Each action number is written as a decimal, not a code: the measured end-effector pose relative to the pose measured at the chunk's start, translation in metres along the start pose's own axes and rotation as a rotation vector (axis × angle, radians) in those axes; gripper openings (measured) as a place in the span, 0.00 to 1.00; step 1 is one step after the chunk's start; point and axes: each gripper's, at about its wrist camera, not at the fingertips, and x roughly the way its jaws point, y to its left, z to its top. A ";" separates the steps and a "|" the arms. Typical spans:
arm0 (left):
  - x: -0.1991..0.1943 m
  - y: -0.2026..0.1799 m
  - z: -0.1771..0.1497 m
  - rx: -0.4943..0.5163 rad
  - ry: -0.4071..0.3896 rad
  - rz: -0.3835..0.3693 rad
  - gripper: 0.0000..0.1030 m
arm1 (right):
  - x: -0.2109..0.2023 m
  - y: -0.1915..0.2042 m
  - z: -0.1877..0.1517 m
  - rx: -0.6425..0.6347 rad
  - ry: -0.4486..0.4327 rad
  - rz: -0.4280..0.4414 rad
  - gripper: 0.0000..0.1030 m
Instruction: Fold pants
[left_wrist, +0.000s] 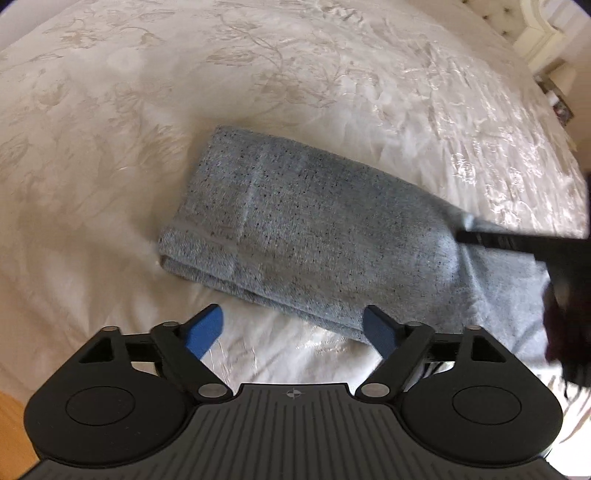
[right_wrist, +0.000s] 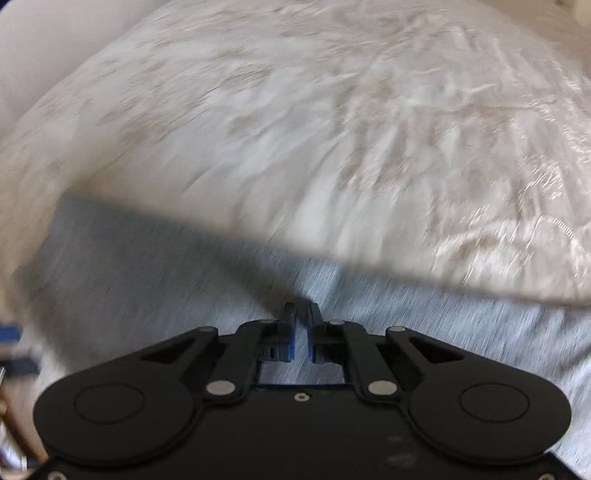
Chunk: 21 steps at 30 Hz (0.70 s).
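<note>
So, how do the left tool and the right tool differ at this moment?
The left tool is open; the right tool is shut. The left tool holds nothing, with its blue pads apart above the bedspread; the right tool pinches the grey pants. Both point down at the bed.

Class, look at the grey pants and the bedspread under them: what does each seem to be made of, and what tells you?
Pants: probably a soft knit, like jersey or fleece, matte; the grey is heathered with dark flecks and the folded edges look thick. Bedspread: likely a woven satin or jacquard, cream and shiny; a flower pattern catches the light and fine creases show.
</note>
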 end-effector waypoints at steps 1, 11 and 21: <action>0.000 0.004 0.000 0.003 0.002 -0.010 0.87 | 0.003 -0.001 0.007 0.014 0.000 -0.015 0.07; 0.020 0.036 0.005 -0.117 0.000 -0.065 0.93 | -0.035 0.021 -0.016 0.009 0.015 0.028 0.18; 0.054 0.047 0.023 -0.201 -0.029 -0.109 0.99 | -0.057 0.032 -0.062 0.063 0.057 0.039 0.23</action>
